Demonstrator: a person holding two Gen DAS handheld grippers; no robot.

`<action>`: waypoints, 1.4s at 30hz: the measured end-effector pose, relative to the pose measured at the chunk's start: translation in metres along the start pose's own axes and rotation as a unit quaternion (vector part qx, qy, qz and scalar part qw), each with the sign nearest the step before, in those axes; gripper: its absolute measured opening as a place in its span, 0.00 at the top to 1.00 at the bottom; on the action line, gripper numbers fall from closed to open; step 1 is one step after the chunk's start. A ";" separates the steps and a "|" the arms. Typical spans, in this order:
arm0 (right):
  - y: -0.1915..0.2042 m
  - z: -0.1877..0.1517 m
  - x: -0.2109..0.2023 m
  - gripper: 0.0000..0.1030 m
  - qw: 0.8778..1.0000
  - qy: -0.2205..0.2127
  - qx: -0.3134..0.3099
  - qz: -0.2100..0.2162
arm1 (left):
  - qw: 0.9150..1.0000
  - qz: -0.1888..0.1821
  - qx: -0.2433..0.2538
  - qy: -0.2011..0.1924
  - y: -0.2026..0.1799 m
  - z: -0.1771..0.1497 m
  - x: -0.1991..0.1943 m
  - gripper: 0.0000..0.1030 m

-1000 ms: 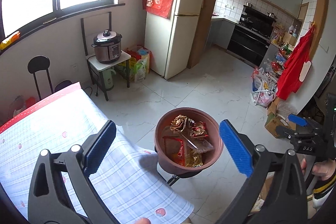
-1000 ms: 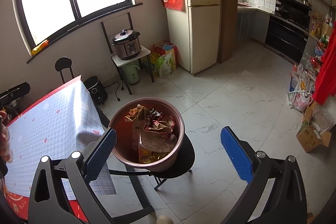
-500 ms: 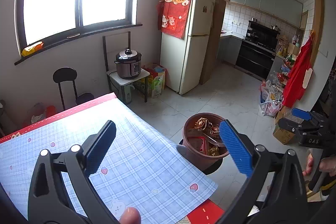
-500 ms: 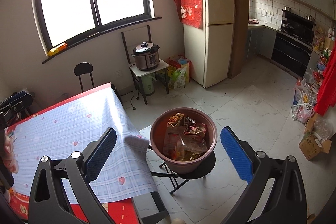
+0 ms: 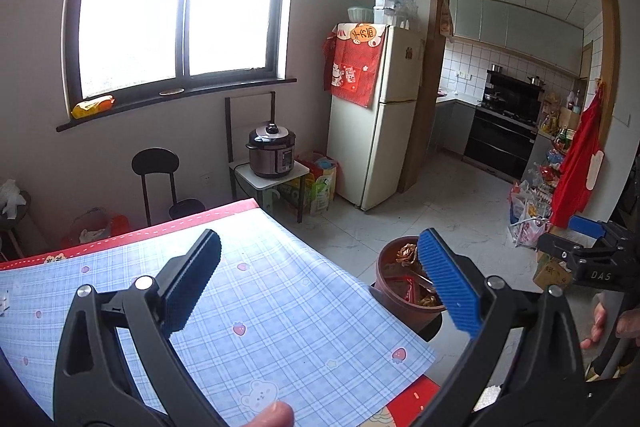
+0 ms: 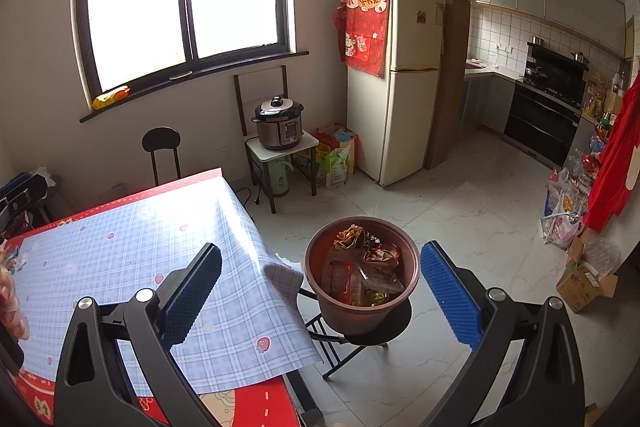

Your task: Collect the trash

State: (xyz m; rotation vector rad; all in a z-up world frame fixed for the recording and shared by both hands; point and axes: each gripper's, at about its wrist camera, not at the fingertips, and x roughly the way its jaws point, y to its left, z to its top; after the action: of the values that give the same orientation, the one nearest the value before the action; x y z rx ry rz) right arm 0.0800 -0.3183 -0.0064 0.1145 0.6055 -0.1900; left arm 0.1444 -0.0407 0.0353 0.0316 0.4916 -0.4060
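Left wrist view: left gripper (image 5: 320, 283) jaws spread wide, empty, above the blue checked plastic tablecloth on the table (image 5: 280, 307). The round brown plastic bin (image 5: 400, 299) of crumpled wrappers stands just beyond the table's corner.

Right wrist view: right gripper (image 6: 320, 287) jaws likewise wide, empty. The bin (image 6: 362, 311) rests on a black stool (image 6: 372, 335) beside the table. Wrappers likely light, crinkly, slippery; pinch a folded edge.

Big window (image 5: 180, 3) upper left, bright daylight. Cream fridge (image 5: 376, 115) center w/ red cloth, pressure cooker (image 5: 272, 155) on small stand left of it. White marble floor (image 6: 460, 211); kitchen doorway (image 5: 520, 67) right.
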 end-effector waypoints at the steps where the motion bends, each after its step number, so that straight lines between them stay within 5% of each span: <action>1: 0.000 0.000 -0.001 0.05 1.000 -0.001 0.000 -0.001 | 1.000 0.000 -0.001 0.000 0.002 0.000 -0.001 0.06; 42: -0.019 -0.002 -0.002 0.05 1.000 0.002 0.014 -0.007 | 1.000 -0.003 -0.003 0.021 -0.013 -0.004 0.004 0.05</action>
State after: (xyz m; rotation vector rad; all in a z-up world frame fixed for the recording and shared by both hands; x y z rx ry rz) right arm 0.0734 -0.3361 -0.0083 0.1383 0.6072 -0.2117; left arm 0.1406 -0.0541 0.0312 0.0335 0.5350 -0.4114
